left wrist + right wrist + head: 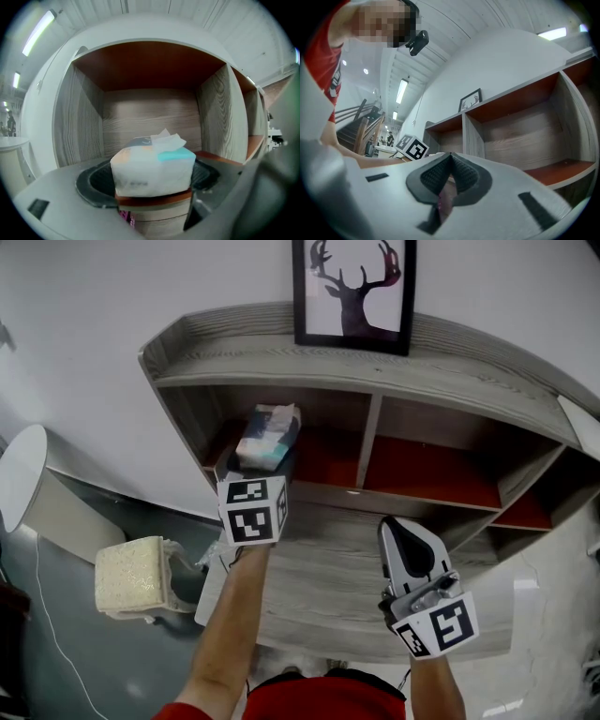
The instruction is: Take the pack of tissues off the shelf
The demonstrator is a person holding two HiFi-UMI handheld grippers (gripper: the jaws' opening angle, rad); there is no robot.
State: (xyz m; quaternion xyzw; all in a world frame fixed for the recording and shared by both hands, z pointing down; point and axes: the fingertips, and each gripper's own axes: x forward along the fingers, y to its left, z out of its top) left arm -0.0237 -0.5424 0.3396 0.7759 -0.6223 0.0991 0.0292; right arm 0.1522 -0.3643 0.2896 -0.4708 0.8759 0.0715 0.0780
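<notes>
The left gripper [261, 465] is closed on the pack of tissues [152, 168], one dark ribbed pad [93, 180] pressed against each side of it. The pack sits at the mouth of the leftmost upper compartment of the shelf [375, 362], right at the front edge of that compartment's red floor. Whether it rests on the edge or hangs just clear of it cannot be told. The pack is a soft white wrapper with a teal patch on top and a loose white tissue [168, 139] sticking up from its opening. Behind it, the left gripper view shows the grey wood-grain back and side walls of the compartment. The right gripper [401, 535] is held lower and to the right, in front of the broad lower board of the shelf and well apart from the pack. Its jaws are pressed together at the tips with nothing between them, as the right gripper view shows. Each gripper carries its marker cube [251, 510] near the person's wrist. On top of the shelf, a black-framed picture of a deer silhouette [354, 292] leans against the white wall. On the floor to the left stand a small stool with a sparkly cream cushion [131, 576] and, further left, a white round table [21, 474].
</notes>
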